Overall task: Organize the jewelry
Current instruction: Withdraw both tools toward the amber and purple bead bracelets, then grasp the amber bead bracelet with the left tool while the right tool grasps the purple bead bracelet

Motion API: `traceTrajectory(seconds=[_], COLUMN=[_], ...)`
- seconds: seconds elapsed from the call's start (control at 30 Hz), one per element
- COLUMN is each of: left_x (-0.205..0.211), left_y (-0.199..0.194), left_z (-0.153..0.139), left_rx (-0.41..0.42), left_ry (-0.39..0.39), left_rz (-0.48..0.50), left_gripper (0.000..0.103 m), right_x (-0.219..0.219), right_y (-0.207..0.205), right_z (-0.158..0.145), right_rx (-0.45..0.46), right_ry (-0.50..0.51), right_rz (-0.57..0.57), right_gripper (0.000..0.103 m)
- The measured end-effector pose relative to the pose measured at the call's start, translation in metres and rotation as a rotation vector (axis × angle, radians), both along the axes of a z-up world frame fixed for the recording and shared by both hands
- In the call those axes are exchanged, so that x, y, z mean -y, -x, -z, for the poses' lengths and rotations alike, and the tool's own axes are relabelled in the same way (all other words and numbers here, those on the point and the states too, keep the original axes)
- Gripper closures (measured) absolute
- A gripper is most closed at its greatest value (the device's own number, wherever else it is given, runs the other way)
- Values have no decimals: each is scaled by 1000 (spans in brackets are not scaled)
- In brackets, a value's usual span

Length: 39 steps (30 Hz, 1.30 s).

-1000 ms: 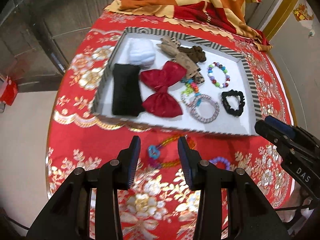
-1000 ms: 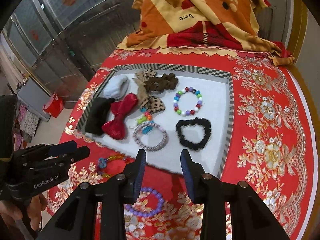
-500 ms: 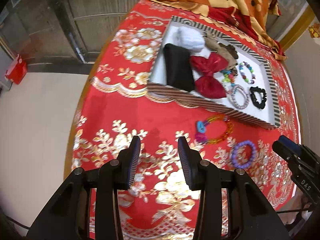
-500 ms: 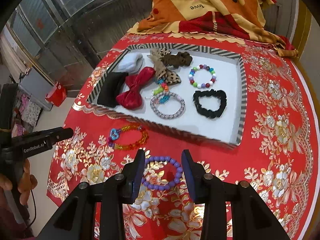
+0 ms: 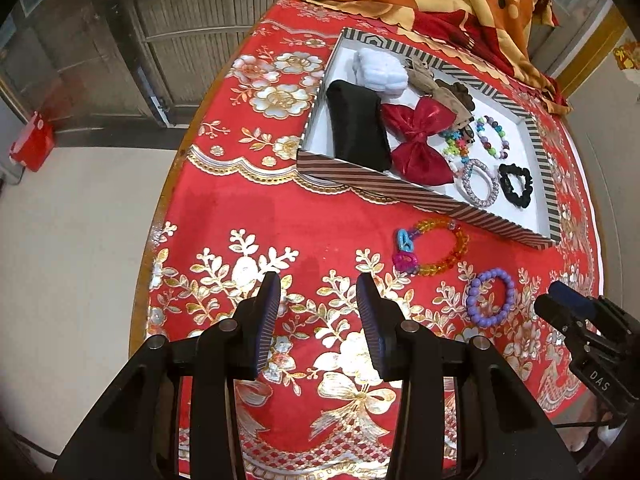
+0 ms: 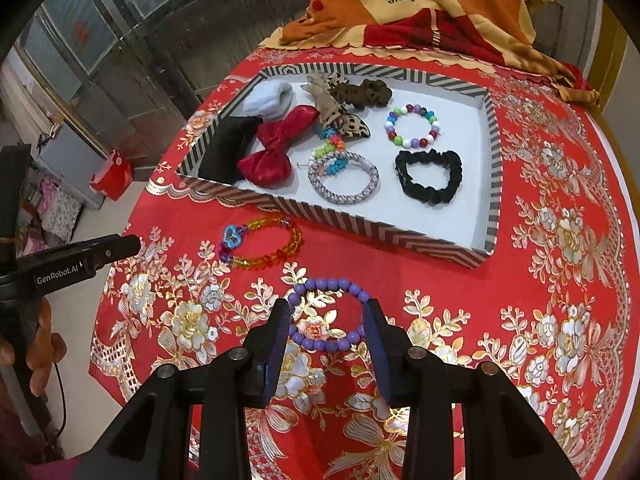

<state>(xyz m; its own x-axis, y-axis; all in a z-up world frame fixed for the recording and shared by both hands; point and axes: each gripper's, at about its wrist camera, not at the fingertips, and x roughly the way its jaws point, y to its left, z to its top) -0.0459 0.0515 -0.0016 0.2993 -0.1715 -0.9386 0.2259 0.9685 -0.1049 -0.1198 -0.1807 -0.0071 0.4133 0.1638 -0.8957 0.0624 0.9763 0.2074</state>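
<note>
Right wrist view showed the right gripper [image 6: 326, 316] spread wide around the purple bracelet [image 6: 329, 314], near the tray [image 6: 384, 236]. Best to drop lower, then pinch one beaded side gently.

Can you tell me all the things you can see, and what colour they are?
tray: one, striped rim, white inside, on the table
bows: two, red and leopard-spotted, in tray
scrunchies: two, black and brown, in tray
bead bracelets in tray: two, multicoloured
woven bangle: one, silvery, in tray
black cloth: one, tray's left end
white cloth: one, beside it
amber bracelet: one, on tablecloth
purple bracelet: one, between right fingers
tablecloth: one, red and gold
blanket: one, orange, behind tray
left gripper: open
right gripper: open
</note>
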Motion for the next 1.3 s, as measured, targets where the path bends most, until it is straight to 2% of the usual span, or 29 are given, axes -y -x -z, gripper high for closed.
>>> traceTrajectory(seconds=[0.2, 0.43, 0.63, 0.73, 0.97, 1.03, 1.3], left_x=[13, 39, 67, 81, 104, 109, 124], left_y=[-5, -16, -26, -29, -41, -42, -49], left_z=[6, 24, 42, 47, 63, 63, 64], left_rx=[3, -33, -53, -37, -38, -17, 10], left_ry=[-12, 0, -23, -55, -112, -128, -129], left_rz=[48, 155, 231, 277, 317, 331, 339], left_gripper=[61, 56, 53, 53, 53, 52, 53], right_x=[5, 9, 9, 9, 11, 11, 11], right_y=[1, 1, -1, -3, -9, -10, -18], right_z=[4, 16, 28, 31, 36, 38, 50], right_rx=[-12, -40, -63, -70, -73, -73, -60], right_ry=[1, 2, 5, 2, 4, 4, 21], right_rz=[13, 22, 13, 7, -7, -12, -16], right_gripper=[67, 67, 67, 66, 66, 66, 66])
